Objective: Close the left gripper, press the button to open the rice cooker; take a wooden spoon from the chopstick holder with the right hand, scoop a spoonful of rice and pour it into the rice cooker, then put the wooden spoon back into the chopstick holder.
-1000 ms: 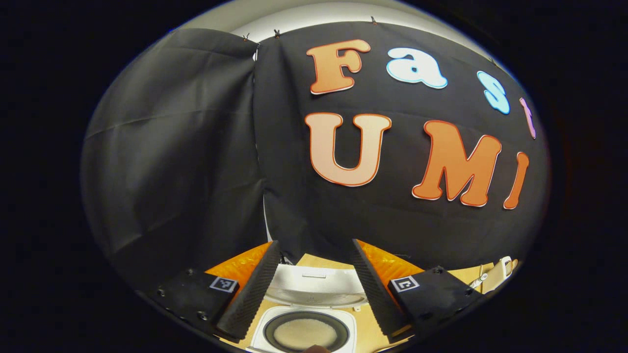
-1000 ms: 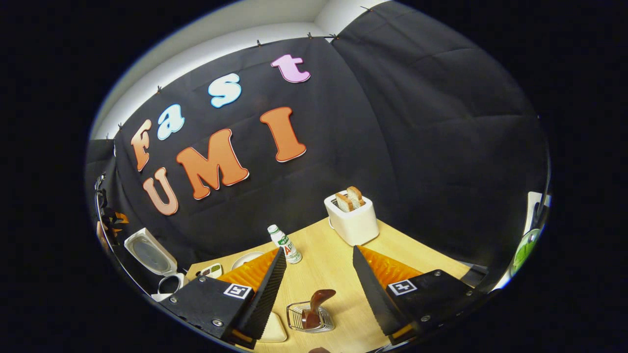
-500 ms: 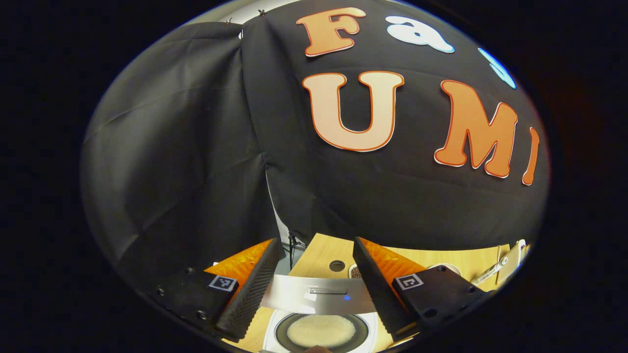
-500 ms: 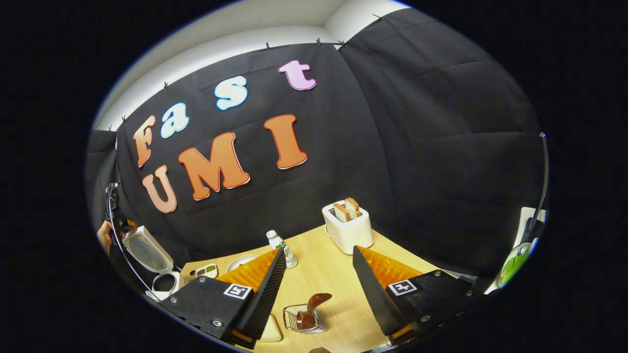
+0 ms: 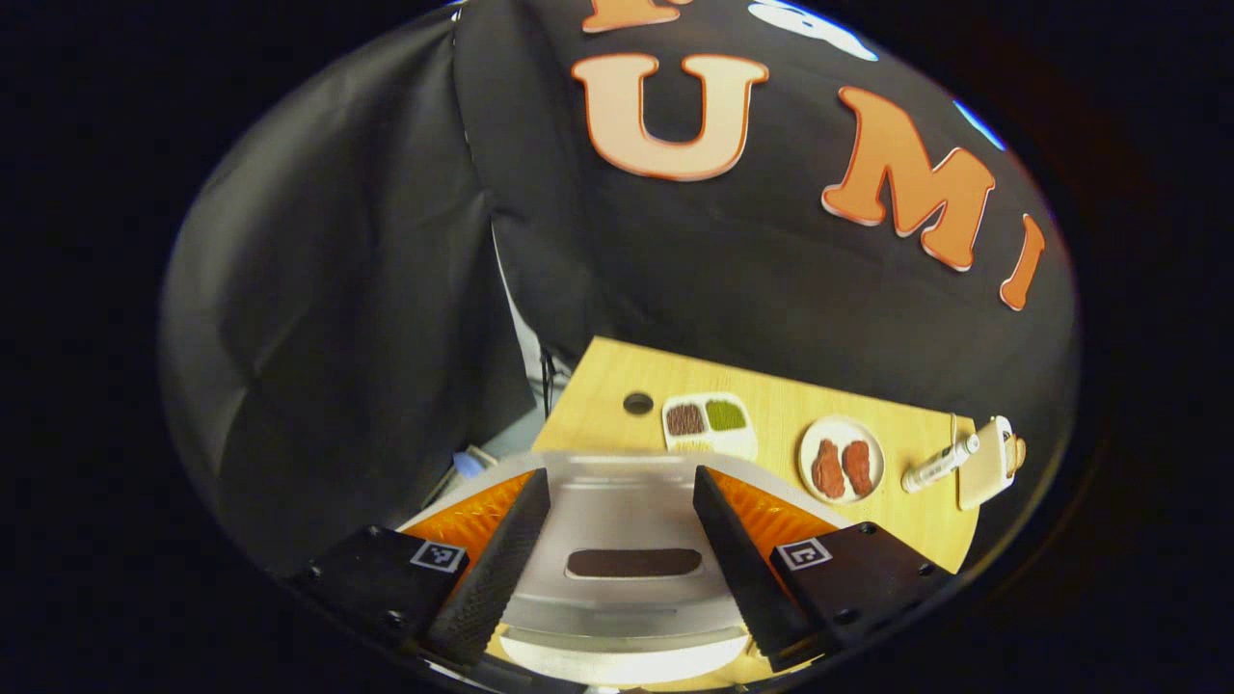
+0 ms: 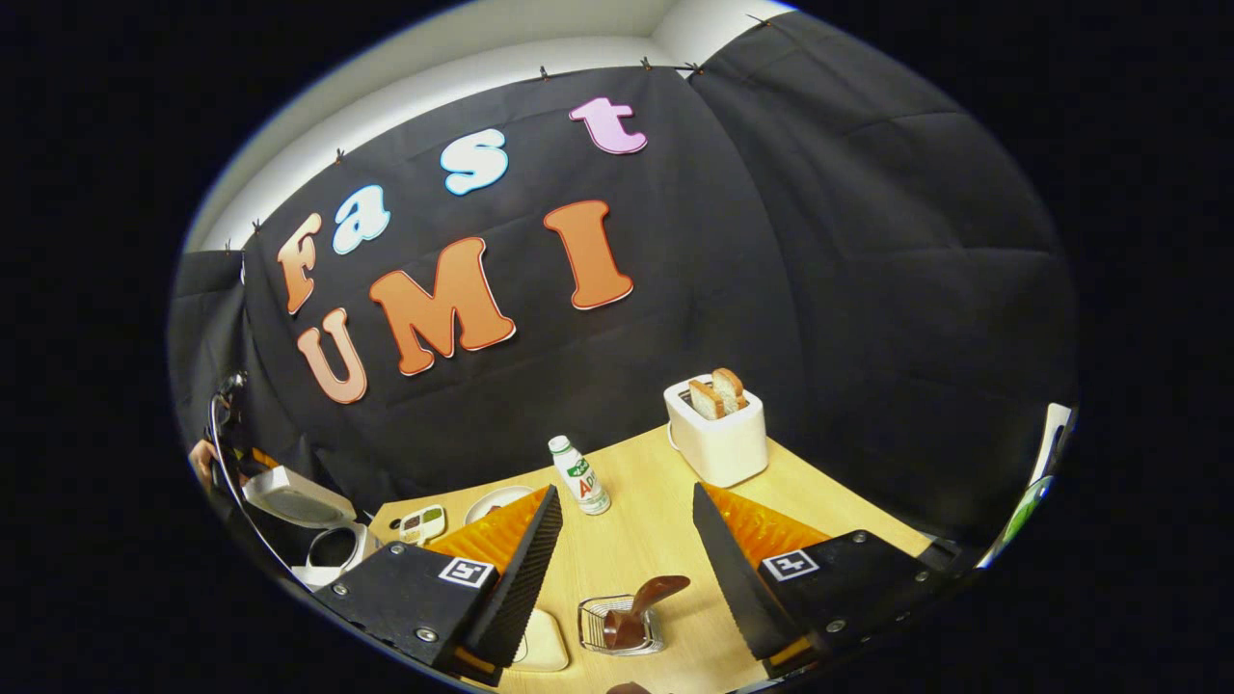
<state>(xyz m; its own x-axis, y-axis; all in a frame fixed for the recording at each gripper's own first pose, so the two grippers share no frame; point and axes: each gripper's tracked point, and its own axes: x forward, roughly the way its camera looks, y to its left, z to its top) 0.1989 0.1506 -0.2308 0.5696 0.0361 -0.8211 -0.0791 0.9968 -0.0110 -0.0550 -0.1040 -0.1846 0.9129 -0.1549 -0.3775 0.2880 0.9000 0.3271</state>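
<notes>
The rice cooker's silvery lid (image 5: 627, 520) with its dark handle slot lies close under my left gripper (image 5: 619, 477), spanning the gap behind the open fingers. From the right gripper view the rice cooker (image 6: 323, 554) stands at the far left, its lid (image 6: 294, 496) tilted halfway down over the pot. The dark wooden spoon (image 6: 641, 612) stands in the wire chopstick holder (image 6: 617, 627) just below and ahead of my right gripper (image 6: 625, 492), which is open with nothing between its fingers. A pale dish (image 6: 542, 644) sits left of the holder.
On the wooden table (image 6: 656, 520) stand a white toaster (image 6: 718, 439) with bread slices, a small bottle (image 6: 581, 477), a plate (image 5: 842, 467) with two brown pieces and a divided dish (image 5: 709, 424). A hole (image 5: 637, 403) marks the table's far left corner.
The left gripper's view has tipped downward and the cooker lid has swung from upright to down over the pot, hiding the rice. The right gripper has barely shifted above the holder.
</notes>
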